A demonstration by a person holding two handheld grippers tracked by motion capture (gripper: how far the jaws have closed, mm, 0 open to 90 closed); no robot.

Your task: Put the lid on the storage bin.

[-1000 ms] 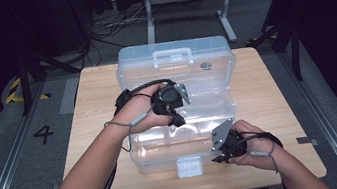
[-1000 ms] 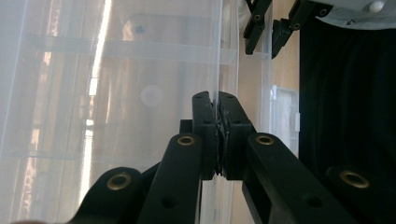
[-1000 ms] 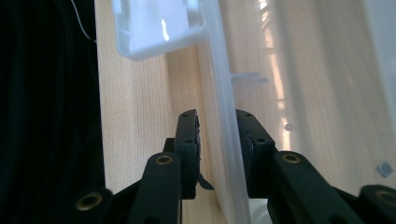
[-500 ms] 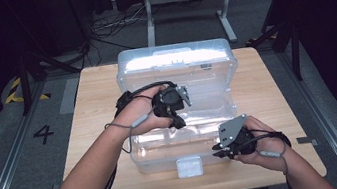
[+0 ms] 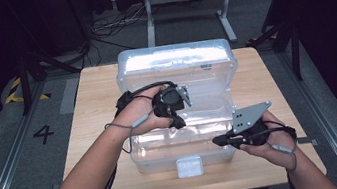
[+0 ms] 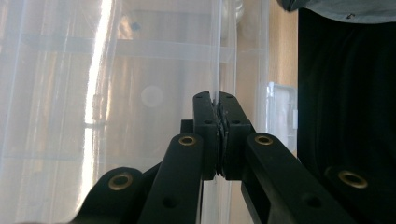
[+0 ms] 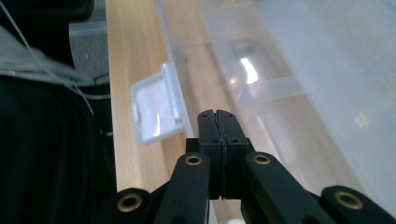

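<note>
While the left hand-held gripper (image 5: 178, 118) pinches a thin clear wall of the plastic bin (image 5: 184, 112) between its closed jaws, as the left gripper view shows with the transparent edge caught right at the fingertips (image 6: 205, 107), the right hand-held gripper (image 5: 220, 140) hangs free at the bin's front right corner, its jaws having just been closing and now pressed flat together with nothing between them. From that right gripper the bin's front wall runs off to the left along the near edge of the table (image 5: 94, 115), and the small white latch flap (image 5: 189, 166) sits at the middle of that wall, hanging over the front, beyond and to one side of the tips (image 7: 219, 116) in the right gripper view. The bin's long axis lies across the table, lid (image 5: 176, 60) thrown back on the far side. My guess is the right hand is nearer the latch and front rim; the left one is pinned to the wall it holds.
</note>
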